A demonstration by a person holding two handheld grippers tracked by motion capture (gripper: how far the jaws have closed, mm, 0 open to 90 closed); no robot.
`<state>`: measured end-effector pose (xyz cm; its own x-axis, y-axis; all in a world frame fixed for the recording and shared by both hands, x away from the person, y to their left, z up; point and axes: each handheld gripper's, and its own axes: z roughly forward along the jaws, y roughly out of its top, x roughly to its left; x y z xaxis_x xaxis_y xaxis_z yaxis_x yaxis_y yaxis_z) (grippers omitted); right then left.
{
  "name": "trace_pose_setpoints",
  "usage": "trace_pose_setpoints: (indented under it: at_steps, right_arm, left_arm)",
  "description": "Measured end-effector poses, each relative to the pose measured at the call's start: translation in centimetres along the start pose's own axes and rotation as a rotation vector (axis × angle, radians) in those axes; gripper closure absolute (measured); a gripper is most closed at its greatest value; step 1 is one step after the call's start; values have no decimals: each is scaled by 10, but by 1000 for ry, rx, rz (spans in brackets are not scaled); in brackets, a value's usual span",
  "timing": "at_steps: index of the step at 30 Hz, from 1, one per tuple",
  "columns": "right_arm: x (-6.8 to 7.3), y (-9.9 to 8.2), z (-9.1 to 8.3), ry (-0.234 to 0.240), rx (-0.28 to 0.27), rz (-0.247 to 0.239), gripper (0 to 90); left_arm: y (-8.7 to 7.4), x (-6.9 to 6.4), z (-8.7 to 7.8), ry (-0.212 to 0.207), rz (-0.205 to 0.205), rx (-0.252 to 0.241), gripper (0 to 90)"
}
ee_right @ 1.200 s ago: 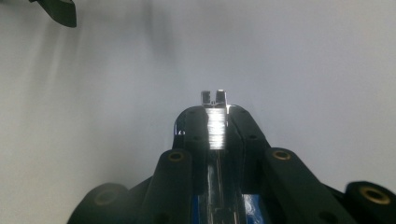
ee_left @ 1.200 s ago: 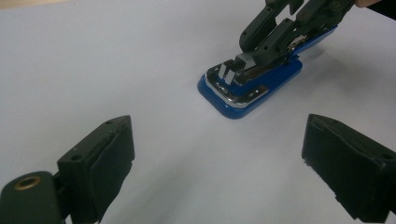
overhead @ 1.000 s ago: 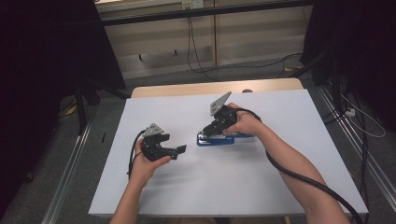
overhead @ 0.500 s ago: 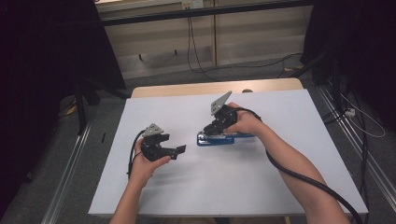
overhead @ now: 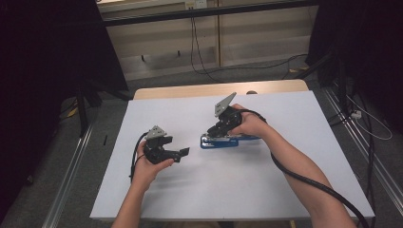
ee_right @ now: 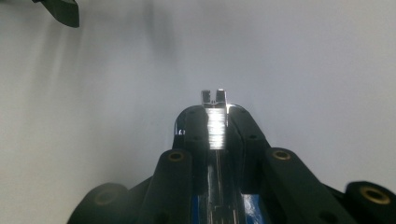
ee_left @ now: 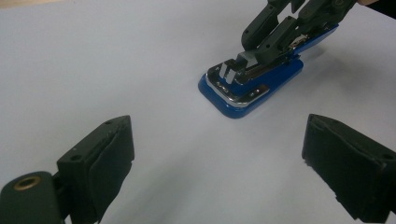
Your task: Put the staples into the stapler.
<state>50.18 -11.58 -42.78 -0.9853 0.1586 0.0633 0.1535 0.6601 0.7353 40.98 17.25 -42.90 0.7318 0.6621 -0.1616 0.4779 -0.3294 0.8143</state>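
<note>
Right gripper [overhead: 219, 130] clamped on the blue stapler [overhead: 217, 142], jaws squeezed in from both sides of the shiny metal staple rail, seen head-on in the right gripper view [ee_right: 214, 122] with a black pad tight against each flank of the blue stapler [ee_right: 250, 207]. Gripping from above and behind in the left gripper view [ee_left: 261, 51], jaws angled down onto the stapler's [ee_left: 243, 88] open top, chrome front plate pointing toward 7 o'clock there. Stapler lying flat on the white table [overhead: 266, 190], just past centre, toward 12 o'clock from the middle of the sheet in the high view. Right hand [overhead: 249, 124] wrapped round the gripper body at 3 o'clock of the stapler, thick black cable [overhead: 304, 178] trailing back along the forearm toward 5 o'clock.

Over at 9 o'clock of the stapler, well apart from it: left gripper [overhead: 177, 154] held in the left hand [overhead: 149, 166], jaws spread wide and gripping nothing. Same story in its own view [ee_left: 219, 158], bare white table [ee_left: 93, 70] between the two black pads, stapler up at 1 o'clock beyond them. Tip of that left gripper [ee_right: 63, 11] peeking in at 11 o'clock of the right gripper view.
</note>
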Motion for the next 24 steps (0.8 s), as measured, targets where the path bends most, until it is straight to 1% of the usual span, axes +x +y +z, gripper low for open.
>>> trace_pose_setpoints:
  at_steps: [9, 24]
  right_arm:
    - [0, 0, 2, -6, 10, -8, 791]
    - [1, 2, 4, -7, 8, -8, 791]
  left_arm:
    - [0, 0, 0, 0, 2, 2, 94]
    - [0, 0, 0, 0, 3, 1, 94]
